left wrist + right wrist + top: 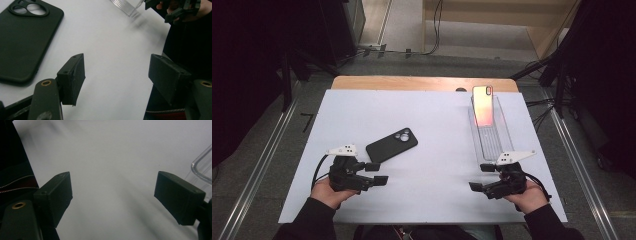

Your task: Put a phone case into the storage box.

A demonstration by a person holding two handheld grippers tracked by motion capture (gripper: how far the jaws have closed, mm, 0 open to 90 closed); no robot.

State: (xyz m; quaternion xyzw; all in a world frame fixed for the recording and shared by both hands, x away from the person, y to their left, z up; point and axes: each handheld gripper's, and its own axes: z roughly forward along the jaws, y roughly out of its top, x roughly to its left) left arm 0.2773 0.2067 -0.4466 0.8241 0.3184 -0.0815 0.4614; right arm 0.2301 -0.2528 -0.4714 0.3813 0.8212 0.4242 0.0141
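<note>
Left gripper [379,173] just beside black case [391,144], jaws apart, empty. Right gripper [477,177] near clear tray [507,137], jaws apart, empty. Phone [483,105] in tray.

One black phone case [391,144], one phone [483,105], one clear tray [501,141].

White table top [432,115], wooden edge at its far side [412,83], dark floor with cables [537,107]

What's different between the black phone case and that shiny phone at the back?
The black phone case is matte, while the phone gleams pinkish. The case lies flat on the white table; the phone leans in a clear tray. Both show camera ends and go untouched.
</note>
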